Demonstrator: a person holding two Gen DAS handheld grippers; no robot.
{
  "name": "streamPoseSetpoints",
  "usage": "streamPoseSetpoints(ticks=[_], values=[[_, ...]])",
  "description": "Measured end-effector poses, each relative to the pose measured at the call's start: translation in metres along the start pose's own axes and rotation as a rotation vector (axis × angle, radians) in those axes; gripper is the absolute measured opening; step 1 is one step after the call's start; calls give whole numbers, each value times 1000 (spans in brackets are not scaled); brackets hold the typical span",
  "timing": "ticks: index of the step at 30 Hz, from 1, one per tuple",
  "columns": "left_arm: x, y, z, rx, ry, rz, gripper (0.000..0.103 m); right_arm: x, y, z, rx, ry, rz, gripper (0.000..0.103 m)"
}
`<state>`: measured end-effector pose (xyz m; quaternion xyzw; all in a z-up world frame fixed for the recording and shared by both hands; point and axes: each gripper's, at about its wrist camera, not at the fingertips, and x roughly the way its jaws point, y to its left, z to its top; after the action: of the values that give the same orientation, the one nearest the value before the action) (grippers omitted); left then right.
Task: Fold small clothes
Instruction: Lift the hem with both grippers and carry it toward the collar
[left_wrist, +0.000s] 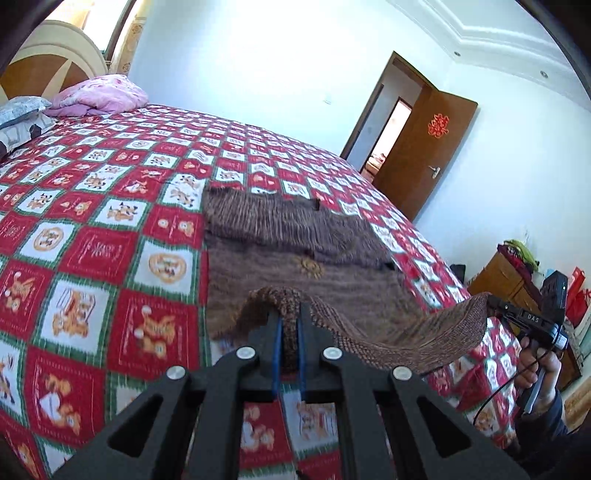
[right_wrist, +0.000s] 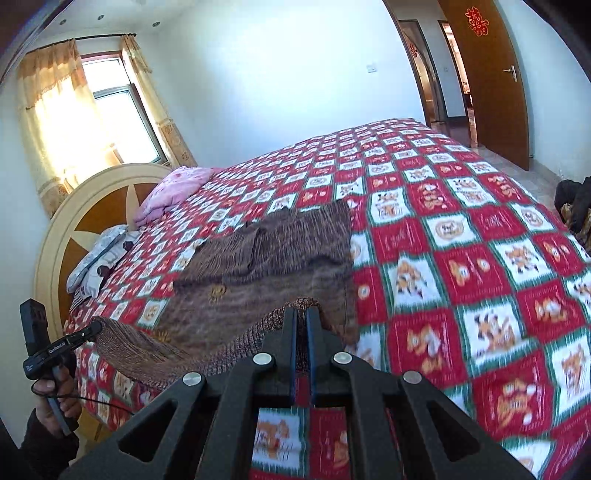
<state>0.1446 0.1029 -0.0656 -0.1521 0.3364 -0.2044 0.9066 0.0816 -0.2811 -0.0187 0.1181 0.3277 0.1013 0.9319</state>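
Both grippers are clenched on the near hem of a brown knitted sweater (left_wrist: 295, 251): the left gripper (left_wrist: 290, 332) pinches a bunched corner of ribbing between its blue-lined fingers, and the right gripper (right_wrist: 301, 325) does the same at the opposite corner. Held this way, the hem hangs lifted and stretched between them, sagging slightly in the middle, while the rest of the garment lies flat on the checked red-and-white bedspread (left_wrist: 92, 229). Its sleeves look already turned in across the body, so this two-corner hold most likely serves to carry the bottom edge up over the chest for a cross fold.

Relative to the sweater, the bed's foot edge runs just beneath the raised hem, so the grippers hover about at the mattress border. Beyond the sweater's collar end, bare bedspread reaches toward the pink pillow (left_wrist: 99, 92) and the headboard (right_wrist: 74, 229), well apart, giving ample room for a forward sweep. To either side of the sweater the cover is likewise bare. A wooden door (left_wrist: 424, 155) stands open, well away from the sweater.
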Motion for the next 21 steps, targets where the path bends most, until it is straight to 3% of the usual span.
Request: streamPoseSetpoints(ticks=[9, 21], values=[[31, 16, 45, -64, -23, -6, 7, 35, 6, 59, -31, -59, -13, 4], [67, 25, 110, -68, -59, 17, 7, 74, 14, 123, -62, -97, -37, 4]])
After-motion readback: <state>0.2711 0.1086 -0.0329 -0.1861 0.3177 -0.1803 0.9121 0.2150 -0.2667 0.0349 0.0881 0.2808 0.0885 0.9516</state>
